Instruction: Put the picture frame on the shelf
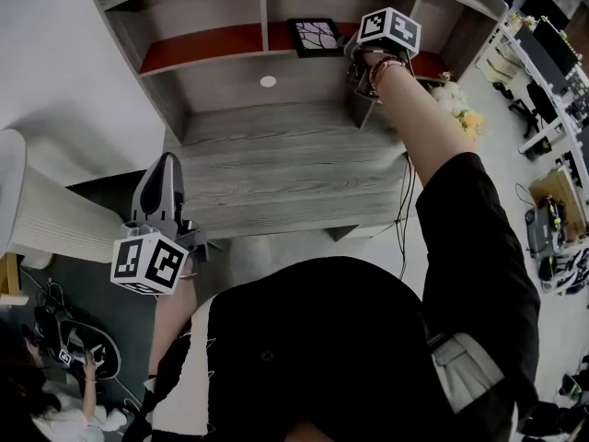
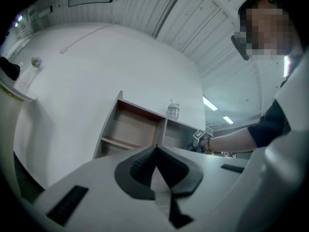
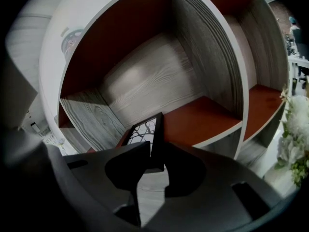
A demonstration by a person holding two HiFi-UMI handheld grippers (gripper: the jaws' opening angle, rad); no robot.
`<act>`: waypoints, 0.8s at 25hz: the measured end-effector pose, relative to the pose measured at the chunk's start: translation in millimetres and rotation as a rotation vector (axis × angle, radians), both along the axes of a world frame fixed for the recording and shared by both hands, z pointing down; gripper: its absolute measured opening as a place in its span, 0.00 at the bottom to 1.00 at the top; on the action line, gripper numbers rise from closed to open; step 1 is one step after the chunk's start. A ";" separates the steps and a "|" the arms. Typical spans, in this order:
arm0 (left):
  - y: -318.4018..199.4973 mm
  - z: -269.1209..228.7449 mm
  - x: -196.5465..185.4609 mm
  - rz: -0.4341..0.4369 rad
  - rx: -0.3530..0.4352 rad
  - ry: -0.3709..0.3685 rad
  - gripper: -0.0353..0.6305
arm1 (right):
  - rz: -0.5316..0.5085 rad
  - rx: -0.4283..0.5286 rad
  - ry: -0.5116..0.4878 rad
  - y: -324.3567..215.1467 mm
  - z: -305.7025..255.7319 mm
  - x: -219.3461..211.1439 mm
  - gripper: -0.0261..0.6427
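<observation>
1. The picture frame (image 1: 314,37) is at about 12 o'clock in the head view. It's standing on the red-brown shelf (image 1: 202,49), in the bay just at 3 o'clock of the vertical divider (image 1: 264,7). You can see a black border and a branch pattern on the face.
2. The right claw (image 1: 352,58) is reaching in from the frame's 4 o'clock side, with its marker cube (image 1: 388,30) on top.
3. In the right gripper view the right claw (image 3: 154,151) is spread. The near edge of the picture frame (image 3: 145,132) sits between the pads, but I don't see them squeezing it. The frame's bottom rests on the shelf (image 3: 203,117).
4. The left claw (image 1: 166,168) hangs out at 8 o'clock in the head view, off the front edge of the grey wood tabletop (image 1: 276,173) and well apart from the frame.
5. In the left gripper view the left claw (image 2: 155,151) has its tips pressed together with nothing in them.
6. Extras: there are white flowers (image 1: 456,99) at 3 o'clock of the right arm, and a glass jar (image 2: 173,111) sits on top of the shelf unit.
</observation>
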State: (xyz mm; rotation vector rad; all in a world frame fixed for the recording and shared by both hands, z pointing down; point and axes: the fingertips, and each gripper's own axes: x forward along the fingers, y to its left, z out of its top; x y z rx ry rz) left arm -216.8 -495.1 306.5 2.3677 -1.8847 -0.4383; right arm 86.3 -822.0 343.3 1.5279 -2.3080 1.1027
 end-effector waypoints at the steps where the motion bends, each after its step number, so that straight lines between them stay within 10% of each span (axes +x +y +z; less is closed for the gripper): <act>1: 0.8 0.5 0.9 -0.001 -0.005 0.000 0.07 | 0.001 0.006 -0.002 0.0 -0.1 0.4 0.17; 5: 2.8 0.7 2.7 0.000 0.000 -0.003 0.07 | 0.057 0.051 -0.081 -0.9 -4.7 8.9 0.18; 13: 17.7 -10.4 13.7 0.030 0.015 -0.031 0.07 | 0.079 0.125 -0.558 37.0 -15.4 38.5 0.08; 20: 19.8 -3.1 31.9 0.098 -0.015 -0.044 0.07 | 0.031 0.021 -0.616 126.1 37.9 18.9 0.03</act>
